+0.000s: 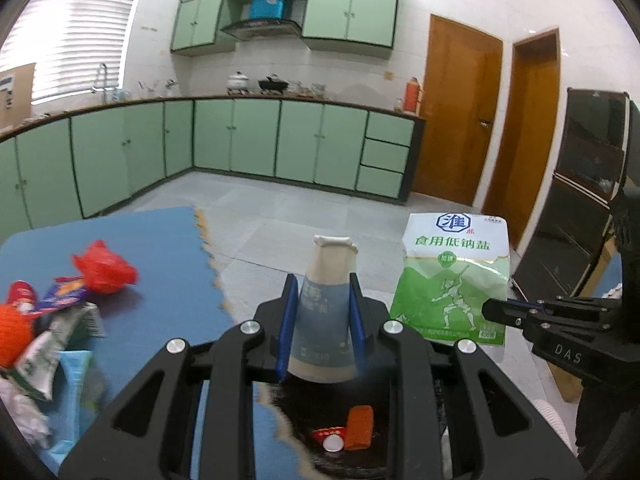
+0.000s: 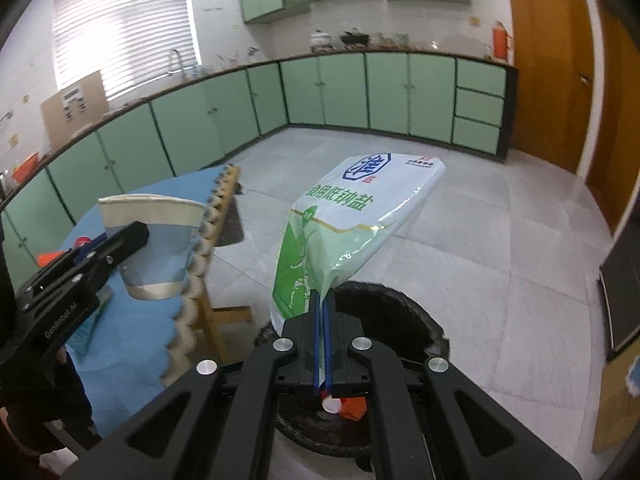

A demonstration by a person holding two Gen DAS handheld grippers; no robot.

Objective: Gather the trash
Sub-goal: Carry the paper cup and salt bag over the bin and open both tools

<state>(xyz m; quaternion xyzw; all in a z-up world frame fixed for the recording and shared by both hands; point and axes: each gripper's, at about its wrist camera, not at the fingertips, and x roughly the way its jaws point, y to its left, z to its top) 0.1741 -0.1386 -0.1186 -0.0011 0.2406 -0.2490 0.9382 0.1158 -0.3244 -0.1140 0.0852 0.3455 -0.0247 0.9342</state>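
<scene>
My left gripper (image 1: pixel 323 300) is shut on a blue and white paper cup (image 1: pixel 326 312) and holds it above the black trash bin (image 1: pixel 384 456). The cup also shows in the right wrist view (image 2: pixel 154 248). My right gripper (image 2: pixel 322 308) is shut on the bottom edge of a green and white salt bag (image 2: pixel 344 232), held over the bin (image 2: pixel 400 320). The bag shows in the left wrist view (image 1: pixel 454 276) to the right of the cup. An orange scrap (image 1: pixel 359 428) and a red and white piece lie inside the bin.
A table with a blue cloth (image 1: pixel 160 264) stands at the left and carries several pieces of trash, among them a red plastic bag (image 1: pixel 105 268) and crumpled wrappers (image 1: pixel 52 344). Green kitchen cabinets (image 1: pixel 240 140) line the far walls. A dark cabinet (image 1: pixel 580 200) stands at the right.
</scene>
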